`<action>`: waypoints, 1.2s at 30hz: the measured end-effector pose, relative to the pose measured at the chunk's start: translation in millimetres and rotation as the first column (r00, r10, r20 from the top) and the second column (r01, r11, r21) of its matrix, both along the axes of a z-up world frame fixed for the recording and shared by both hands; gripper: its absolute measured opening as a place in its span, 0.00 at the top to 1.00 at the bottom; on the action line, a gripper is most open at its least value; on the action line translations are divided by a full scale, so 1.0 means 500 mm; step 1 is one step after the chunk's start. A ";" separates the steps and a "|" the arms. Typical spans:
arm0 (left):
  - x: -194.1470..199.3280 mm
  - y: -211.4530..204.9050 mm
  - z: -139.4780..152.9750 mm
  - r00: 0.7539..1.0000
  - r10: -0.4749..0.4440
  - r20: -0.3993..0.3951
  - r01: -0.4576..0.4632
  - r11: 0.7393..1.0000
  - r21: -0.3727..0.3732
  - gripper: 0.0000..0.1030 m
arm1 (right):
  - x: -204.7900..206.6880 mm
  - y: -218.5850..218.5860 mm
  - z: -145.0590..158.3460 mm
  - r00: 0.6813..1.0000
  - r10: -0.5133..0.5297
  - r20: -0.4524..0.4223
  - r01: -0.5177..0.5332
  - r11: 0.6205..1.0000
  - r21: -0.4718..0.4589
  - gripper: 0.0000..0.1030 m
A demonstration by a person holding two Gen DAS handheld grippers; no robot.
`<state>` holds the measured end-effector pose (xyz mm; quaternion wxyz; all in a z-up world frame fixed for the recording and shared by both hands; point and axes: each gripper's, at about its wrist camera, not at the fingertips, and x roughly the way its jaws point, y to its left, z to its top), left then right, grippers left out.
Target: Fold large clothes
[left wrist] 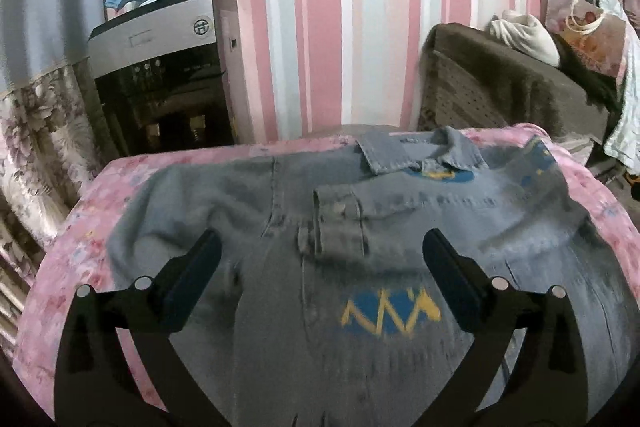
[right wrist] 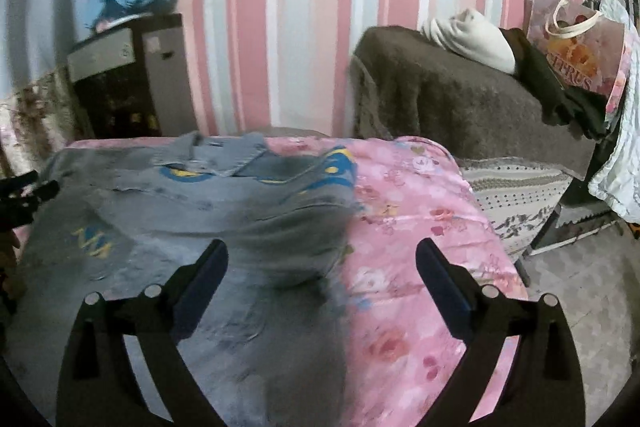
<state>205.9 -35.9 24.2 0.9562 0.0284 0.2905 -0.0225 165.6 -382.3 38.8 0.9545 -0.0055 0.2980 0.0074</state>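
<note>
Mid-fold: denim jacket (left wrist: 360,227) on pink sheet (right wrist: 420,227), sleeve seemingly folded in. Left gripper (left wrist: 322,259) and right gripper (right wrist: 322,267) both spread, empty. Next: grab right edge.

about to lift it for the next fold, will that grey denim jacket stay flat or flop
The grey denim jacket will probably droop: it already rumples over the pink floral cover. Its thick folded sleeve cuff suggests some weight, so it likely needs both tools.

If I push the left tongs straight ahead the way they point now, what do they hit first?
Probably the folded-in sleeve cuff of the denim jacket, lying between the open left tongs. Depth is unclear; they may pass above it.
</note>
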 end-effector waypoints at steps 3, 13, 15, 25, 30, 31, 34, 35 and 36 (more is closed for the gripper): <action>-0.056 0.020 -0.007 1.000 0.009 -0.003 -0.009 1.000 0.028 0.03 | -0.038 0.020 0.000 1.000 0.011 0.016 -0.012 1.000 0.027 0.07; -0.197 0.148 -0.019 0.993 0.121 0.010 -0.120 0.992 -0.046 0.03 | -0.151 0.063 -0.024 0.998 0.037 0.049 -0.040 0.997 0.072 0.07; -0.215 0.159 -0.019 0.992 0.124 0.005 -0.123 0.991 -0.045 0.03 | -0.165 0.068 -0.029 0.998 0.045 0.043 -0.048 0.996 0.080 0.07; -0.265 0.197 -0.041 0.983 0.182 -0.026 -0.182 0.983 -0.006 0.03 | -0.175 0.081 -0.056 0.995 0.095 0.015 -0.096 0.991 0.091 0.07; -0.232 0.235 -0.073 0.968 0.233 -0.095 -0.235 0.972 -0.006 0.03 | -0.147 0.085 -0.057 0.991 0.131 -0.011 -0.130 0.989 0.077 0.07; -0.222 0.241 -0.077 0.965 0.238 -0.107 -0.240 0.971 -0.007 0.03 | -0.142 0.086 -0.056 0.990 0.138 -0.016 -0.136 0.988 0.074 0.07; -0.171 0.255 -0.093 0.960 0.226 -0.164 -0.234 0.972 -0.029 0.03 | -0.130 0.091 -0.051 0.988 0.153 -0.023 -0.151 0.986 0.065 0.07; -0.149 0.258 -0.102 0.960 0.210 -0.187 -0.222 0.974 -0.047 0.03 | -0.125 0.092 -0.048 0.988 0.154 -0.022 -0.153 0.986 0.062 0.07; -0.135 0.258 -0.109 0.960 0.196 -0.201 -0.212 0.975 -0.062 0.03 | -0.123 0.094 -0.047 0.988 0.154 -0.022 -0.153 0.987 0.058 0.06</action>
